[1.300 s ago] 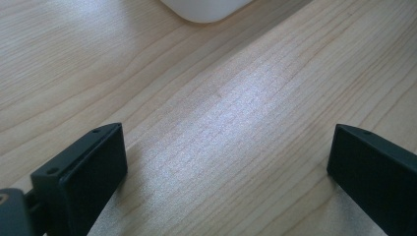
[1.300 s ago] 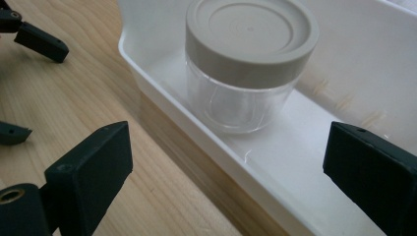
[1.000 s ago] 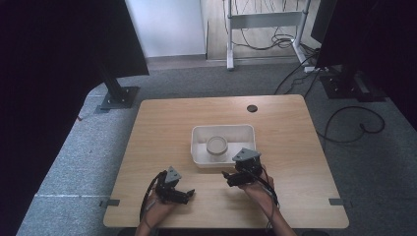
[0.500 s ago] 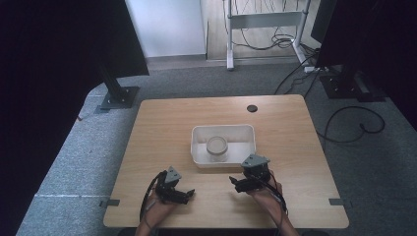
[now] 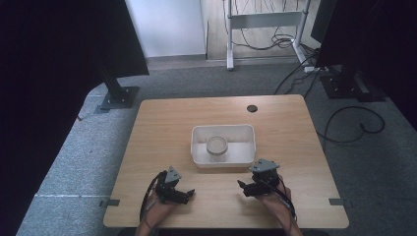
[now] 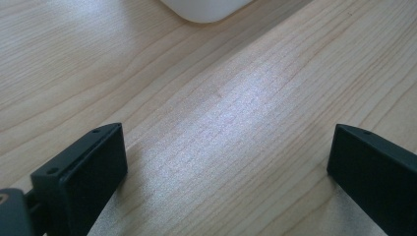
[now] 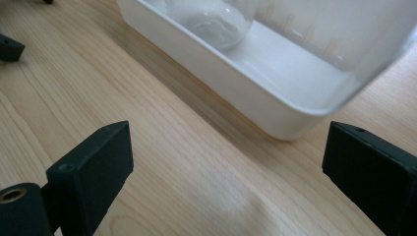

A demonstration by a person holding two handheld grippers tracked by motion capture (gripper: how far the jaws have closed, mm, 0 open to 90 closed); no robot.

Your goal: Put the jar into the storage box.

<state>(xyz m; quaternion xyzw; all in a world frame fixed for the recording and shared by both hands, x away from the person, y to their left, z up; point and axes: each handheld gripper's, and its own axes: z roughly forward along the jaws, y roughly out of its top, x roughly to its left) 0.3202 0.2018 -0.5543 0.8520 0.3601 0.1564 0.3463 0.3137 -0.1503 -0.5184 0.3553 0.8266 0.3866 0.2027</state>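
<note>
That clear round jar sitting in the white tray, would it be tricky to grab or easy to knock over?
The clear round jar looks smooth and glossy, so probably slippery between hard jaws. It appears squat and stands upright, so it seems unlikely to tip. If glass, it may crack when squeezed. The white rectangular tray walls would likely stop it sliding far.

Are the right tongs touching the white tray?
Apart. The right gripper view shows bare table between the open right tongs and the white tray.

Both forearms come in low at the near edge. The left gripper (image 5: 189, 194) sits with its jaws spread wide and empty; the right gripper (image 5: 241, 187), level with it and well apart, gapes just as wide.
</note>
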